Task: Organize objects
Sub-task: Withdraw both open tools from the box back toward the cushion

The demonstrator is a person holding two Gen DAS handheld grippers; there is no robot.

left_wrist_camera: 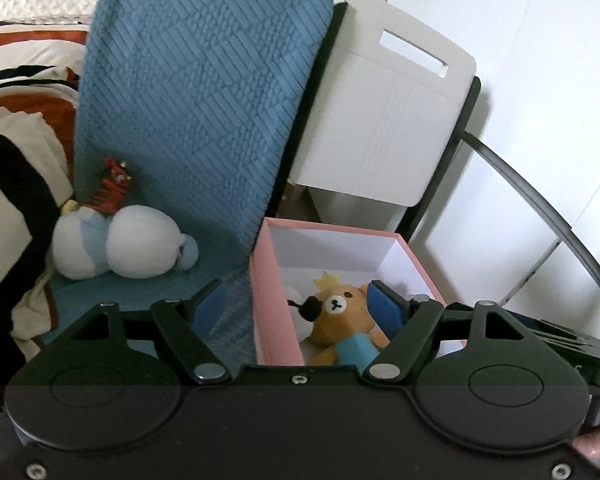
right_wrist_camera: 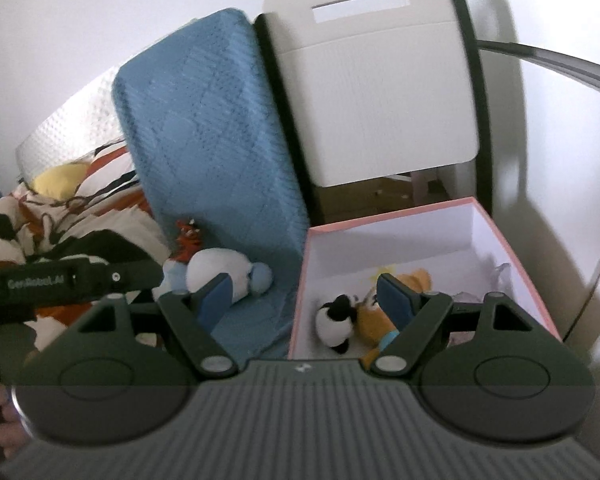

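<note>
A pink box (left_wrist_camera: 274, 312) with a white inside stands beside a blue pillow (left_wrist_camera: 204, 92). In it lie a brown bear plush (left_wrist_camera: 342, 320) and a black-and-white plush (right_wrist_camera: 336, 322). The box also shows in the right wrist view (right_wrist_camera: 300, 300). A white-and-blue plush (left_wrist_camera: 128, 248) lies on the blue bedding left of the box, with a small red plush (left_wrist_camera: 114, 186) behind it. My left gripper (left_wrist_camera: 298, 300) is open and empty, straddling the box's left wall. My right gripper (right_wrist_camera: 304, 294) is open and empty, also over that wall. The white-and-blue plush also shows in the right wrist view (right_wrist_camera: 228, 268).
A white folding chair back (left_wrist_camera: 384, 100) with a black frame stands behind the box. A striped orange, black and white duvet (left_wrist_camera: 16, 152) lies at the left. White walls are at the right. The left gripper's body (right_wrist_camera: 60, 280) shows at the left of the right wrist view.
</note>
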